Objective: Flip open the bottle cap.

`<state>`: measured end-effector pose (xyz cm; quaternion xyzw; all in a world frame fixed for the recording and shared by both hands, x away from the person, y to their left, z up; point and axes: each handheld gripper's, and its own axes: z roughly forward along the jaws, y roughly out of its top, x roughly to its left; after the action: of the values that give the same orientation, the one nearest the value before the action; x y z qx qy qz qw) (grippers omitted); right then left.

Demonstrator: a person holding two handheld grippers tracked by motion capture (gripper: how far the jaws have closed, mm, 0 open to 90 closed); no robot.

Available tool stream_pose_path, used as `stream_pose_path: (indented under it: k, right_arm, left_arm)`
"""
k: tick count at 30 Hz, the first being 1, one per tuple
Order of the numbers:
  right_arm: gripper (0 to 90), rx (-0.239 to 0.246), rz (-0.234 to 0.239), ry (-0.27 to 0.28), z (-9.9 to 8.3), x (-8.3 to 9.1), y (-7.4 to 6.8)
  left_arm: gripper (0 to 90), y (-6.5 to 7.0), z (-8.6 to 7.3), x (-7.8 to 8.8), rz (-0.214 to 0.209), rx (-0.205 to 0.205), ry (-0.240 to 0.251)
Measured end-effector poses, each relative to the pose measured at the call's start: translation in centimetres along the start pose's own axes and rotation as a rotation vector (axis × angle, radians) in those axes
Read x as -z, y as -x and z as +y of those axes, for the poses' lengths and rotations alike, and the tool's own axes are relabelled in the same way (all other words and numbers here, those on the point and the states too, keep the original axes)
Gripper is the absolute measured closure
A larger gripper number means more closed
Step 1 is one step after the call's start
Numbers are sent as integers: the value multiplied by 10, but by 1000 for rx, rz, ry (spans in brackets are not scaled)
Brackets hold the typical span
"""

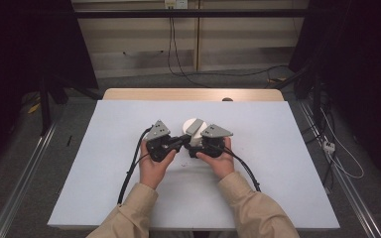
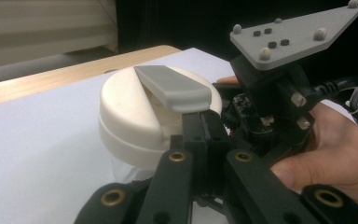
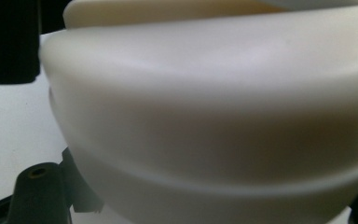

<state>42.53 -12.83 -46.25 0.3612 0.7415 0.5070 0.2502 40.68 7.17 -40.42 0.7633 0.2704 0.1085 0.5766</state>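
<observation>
Cream lidded jar (image 2: 135, 116): rigid, smooth, likely slippery. Left gripper (image 2: 204, 128) clamped on grey lid handle (image 2: 175, 86); right gripper (image 1: 198, 145) clasps jar body. Best hold: handle.

both forearms in tan sleeves enter from bottom of high view, converge at mid-table. left hand (image 1: 152, 166) grips left gripper (image 1: 182, 140), pointed right, jaws closed together, tips meeting. right hand (image 1: 220, 161) holds right gripper (image 1: 197, 144), pointed left and away, jaws clamped. grippers nearly touching, grey plates up.
</observation>
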Motion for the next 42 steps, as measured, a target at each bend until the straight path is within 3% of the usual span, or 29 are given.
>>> stream_pose_path:
  k: [5, 9, 42]
  right_arm:
    - [186, 2, 0, 0, 0, 0, 0]
    - [186, 2, -1, 0, 0, 0, 0]
    - [186, 5, -5, -1, 0, 0, -1]
  left_arm:
    - [900, 1, 3, -1, -7, 23, -4]
    - [900, 4, 6, -2, 13, 25, -18]
    - [900, 1, 36, -10, 64, -4, -17]
